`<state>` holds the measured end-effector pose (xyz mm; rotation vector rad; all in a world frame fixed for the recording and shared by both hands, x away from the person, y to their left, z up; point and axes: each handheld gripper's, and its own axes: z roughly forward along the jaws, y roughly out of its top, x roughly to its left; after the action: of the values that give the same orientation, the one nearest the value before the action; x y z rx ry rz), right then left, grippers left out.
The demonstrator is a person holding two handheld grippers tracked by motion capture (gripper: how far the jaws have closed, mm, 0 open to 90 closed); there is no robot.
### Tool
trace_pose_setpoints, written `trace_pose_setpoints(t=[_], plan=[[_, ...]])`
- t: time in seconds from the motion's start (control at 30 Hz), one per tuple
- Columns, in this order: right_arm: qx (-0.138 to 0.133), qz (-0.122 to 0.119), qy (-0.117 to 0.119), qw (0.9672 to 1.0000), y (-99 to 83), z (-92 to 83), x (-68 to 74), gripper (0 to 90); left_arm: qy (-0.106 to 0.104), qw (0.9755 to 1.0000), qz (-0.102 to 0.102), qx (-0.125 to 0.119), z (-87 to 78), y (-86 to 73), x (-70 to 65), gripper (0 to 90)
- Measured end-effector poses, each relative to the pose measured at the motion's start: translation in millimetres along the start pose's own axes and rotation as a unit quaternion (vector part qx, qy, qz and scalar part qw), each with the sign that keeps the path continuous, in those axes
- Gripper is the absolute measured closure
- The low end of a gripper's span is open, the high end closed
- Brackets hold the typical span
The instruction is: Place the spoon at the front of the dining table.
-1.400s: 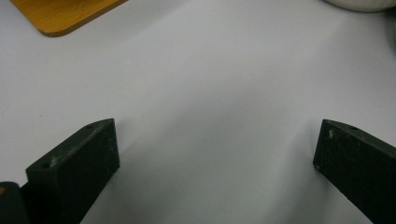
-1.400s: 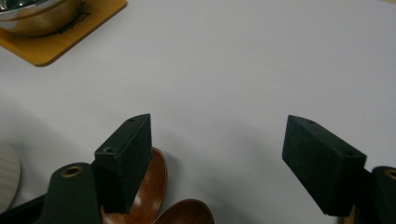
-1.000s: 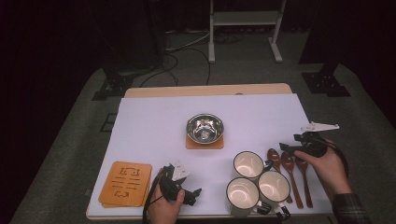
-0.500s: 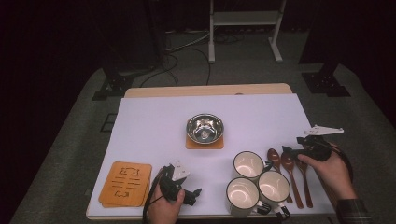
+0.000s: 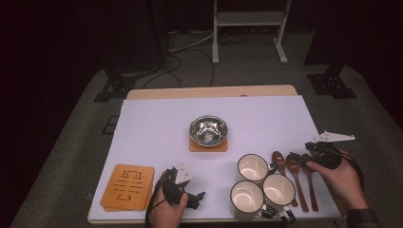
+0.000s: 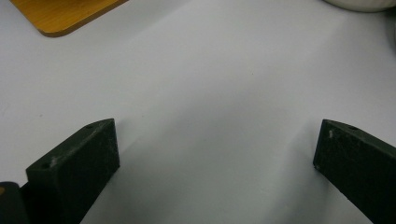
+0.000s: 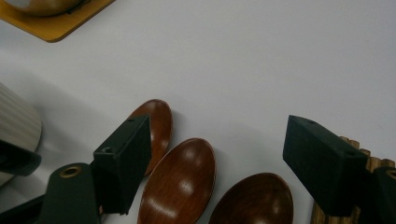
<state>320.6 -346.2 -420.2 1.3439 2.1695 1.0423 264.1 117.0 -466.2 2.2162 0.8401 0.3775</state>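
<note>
You are hovering your right gripper (image 7: 217, 158), jaws apart, over three wooden spoons (image 7: 180, 179) not yet picked, while your left gripper (image 6: 215, 163) is resting spread and empty.

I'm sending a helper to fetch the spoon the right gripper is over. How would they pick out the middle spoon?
Start at the three white mugs near the table's front right. Just right of them lie three dark wooden spoons side by side, bowls pointing away. The middle spoon lies between the open right gripper jaws, a spoon on each side, with a wooden mat past the far one.
</note>
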Motion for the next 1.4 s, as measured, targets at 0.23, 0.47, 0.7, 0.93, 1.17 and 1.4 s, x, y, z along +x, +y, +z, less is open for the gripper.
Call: trace_pose_setpoints(t=[0.23, 0.47, 0.7, 0.93, 1.17, 1.4], plan=[[0.006, 0.001, -0.001, 1.0, -5.4, -2.3, 0.8, 22.5, 0.0, 1.0, 0.0, 0.0, 0.0, 0.0, 0.0, 0.0], [0.007, 0.0, -0.006, 1.0, -9.6, -6.7, 1.8, 23.6, 0.0, 1.0, 0.001, 0.0, -0.1, 0.0, 0.1, 0.0], [0.003, -0.003, -0.013, 0.9999, -12.2, -11.5, 3.6, 24.2, 0.0, 1.0, 0.001, 0.001, -0.2, 0.0, 0.2, 0.0], [0.001, -0.004, -0.011, 0.9999, -16.5, -16.8, 7.4, 31.7, 0.0, 1.0, 0.001, 0.001, -0.2, 0.0, 0.2, 0.0], [0.016, 0.0, -0.012, 0.9998, -22.8, -19.4, 9.9, 37.4, 0.0, 1.0, 0.001, 0.001, -0.1, 0.0, 0.2, 0.0], [0.014, 0.002, -0.016, 0.9998, -28.4, -25.3, 10.2, 43.6, 0.0, 1.0, 0.001, 0.001, -0.1, 0.0, 0.3, 0.0]])
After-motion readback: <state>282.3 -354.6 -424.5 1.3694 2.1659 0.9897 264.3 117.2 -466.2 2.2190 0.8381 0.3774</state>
